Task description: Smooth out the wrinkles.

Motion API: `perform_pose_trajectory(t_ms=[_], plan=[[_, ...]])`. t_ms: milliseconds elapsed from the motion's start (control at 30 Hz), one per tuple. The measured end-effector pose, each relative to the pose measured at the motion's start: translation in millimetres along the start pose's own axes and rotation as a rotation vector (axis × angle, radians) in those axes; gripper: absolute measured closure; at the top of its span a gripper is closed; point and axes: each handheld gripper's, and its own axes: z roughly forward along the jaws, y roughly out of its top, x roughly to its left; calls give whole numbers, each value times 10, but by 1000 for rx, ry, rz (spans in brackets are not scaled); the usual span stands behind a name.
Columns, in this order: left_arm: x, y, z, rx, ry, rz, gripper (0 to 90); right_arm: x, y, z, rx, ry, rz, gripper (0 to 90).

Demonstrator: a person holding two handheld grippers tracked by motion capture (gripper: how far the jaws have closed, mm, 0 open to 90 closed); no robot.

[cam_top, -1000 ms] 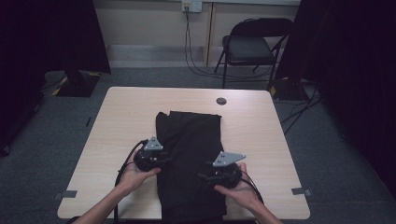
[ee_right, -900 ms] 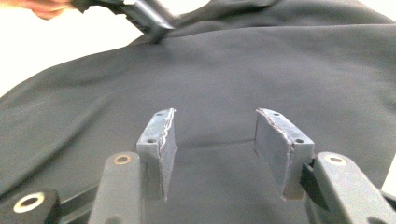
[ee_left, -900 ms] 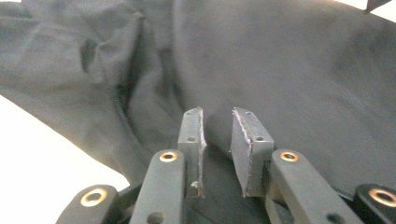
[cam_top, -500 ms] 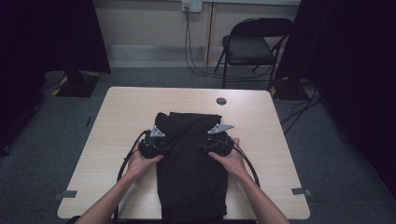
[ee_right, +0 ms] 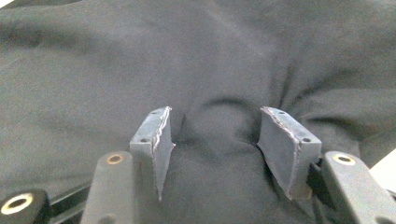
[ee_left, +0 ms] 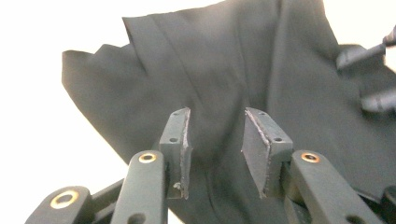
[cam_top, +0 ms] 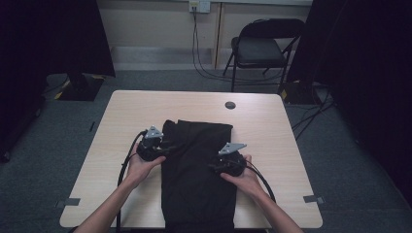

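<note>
A: What are we counting on the table [cam_top: 272,121] right now?

B: We are seeing one black garment [cam_top: 199,170], folded into a long strip and lying down the middle of the tabletop, reaching from the near edge toward the far half. We are also counting two grippers, two hands, one small round dark disc [cam_top: 230,105] near the far edge, and one folding chair [cam_top: 262,46] standing beyond the table.

A: How are the grippers standing?

B: The left gripper [ee_left: 215,140] is sitting at the garment's left edge, its jaws apart with cloth lying between them. The right gripper [ee_right: 212,142] is pressing onto the garment's right side, jaws also apart, a small bulge of fabric rising between them.

A: And what are we noticing against half a second ago?

B: Both grippers were up near the garment's far corners then; now we are finding them drawn back toward us, the right one farther than the left, and the far edge is looking flatter
</note>
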Motion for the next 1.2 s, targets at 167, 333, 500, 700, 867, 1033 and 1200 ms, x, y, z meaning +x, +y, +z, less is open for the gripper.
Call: perform_pose_trajectory(t_ms=[167, 333, 500, 700, 867, 1033, 1200], plan=[[21, 71, 80, -18, -3, 8, 607, 166, -73, -86, 6, 51, -38, 444], [30, 85, 166, 21, 21, 31, 472, 288, -92, -184, 41, 77, -48, 462], [79, 190, 251, 2, 4, 12, 401, -21, 146, -309, -82, -22, 32, 456], [109, 269, 421, 26, 51, 6, 591, -526, 501, -211, -140, -165, 145, 408], [267, 242, 334, -8, 66, -68, 896, -700, 484, -33, -108, -228, 166, 838], [464, 138, 223, -22, 57, -133, 893, -761, 310, -49, -53, -255, 156, 900], [495, 113, 189, -22, 90, -134, 667, -856, 188, -122, -92, -237, 211, 749]])
